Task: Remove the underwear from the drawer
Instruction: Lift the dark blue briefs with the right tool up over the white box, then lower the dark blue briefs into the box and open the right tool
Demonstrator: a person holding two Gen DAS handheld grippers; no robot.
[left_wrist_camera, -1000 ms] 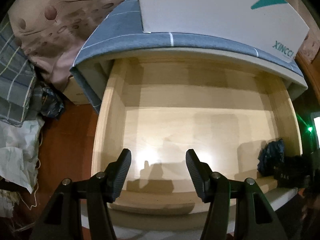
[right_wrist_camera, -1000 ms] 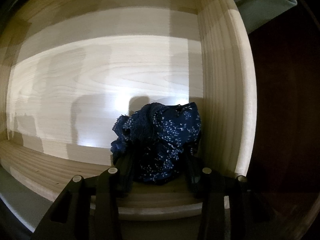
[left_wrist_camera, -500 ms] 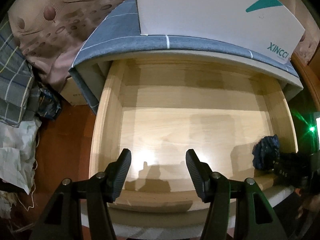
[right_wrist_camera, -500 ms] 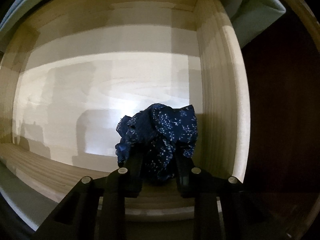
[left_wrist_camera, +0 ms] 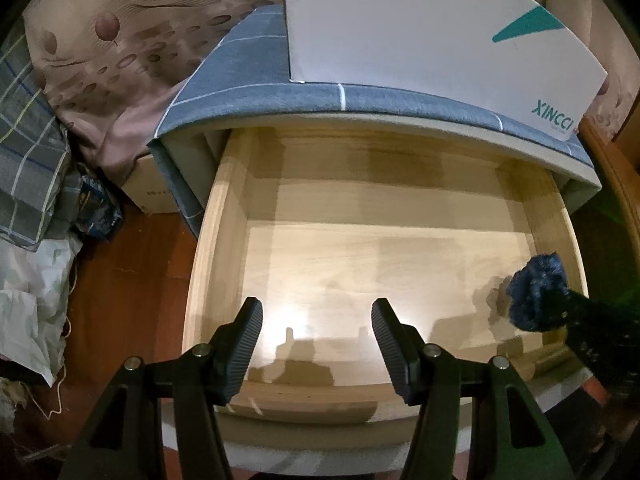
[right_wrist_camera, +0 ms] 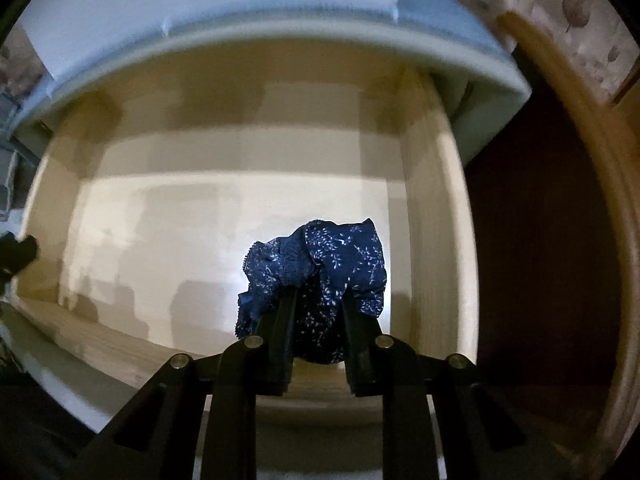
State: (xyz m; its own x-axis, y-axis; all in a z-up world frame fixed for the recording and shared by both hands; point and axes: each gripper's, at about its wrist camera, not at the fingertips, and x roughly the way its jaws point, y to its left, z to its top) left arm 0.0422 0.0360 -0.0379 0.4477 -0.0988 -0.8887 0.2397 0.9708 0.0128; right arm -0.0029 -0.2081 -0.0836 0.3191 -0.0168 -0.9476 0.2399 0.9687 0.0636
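Drawer [right_wrist_camera: 436, 216]: pale smooth wood, pulled out, otherwise bare.
Right gripper [right_wrist_camera: 316, 312]: pinched tight on the underwear [right_wrist_camera: 320, 268] near the drawer's right wall.
Underwear: dark-blue, crumpled, white-sprigged, lace-edged (seemingly clear of the floor).
Left gripper [left_wrist_camera: 316, 344]: spread, empty.
Progress: grasp made; carrying clear remained.

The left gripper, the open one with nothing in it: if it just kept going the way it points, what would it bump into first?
Probably the bare wooden floor of the drawer. Nothing lies between the left gripper and that wood; the blue underwear is off to the side.
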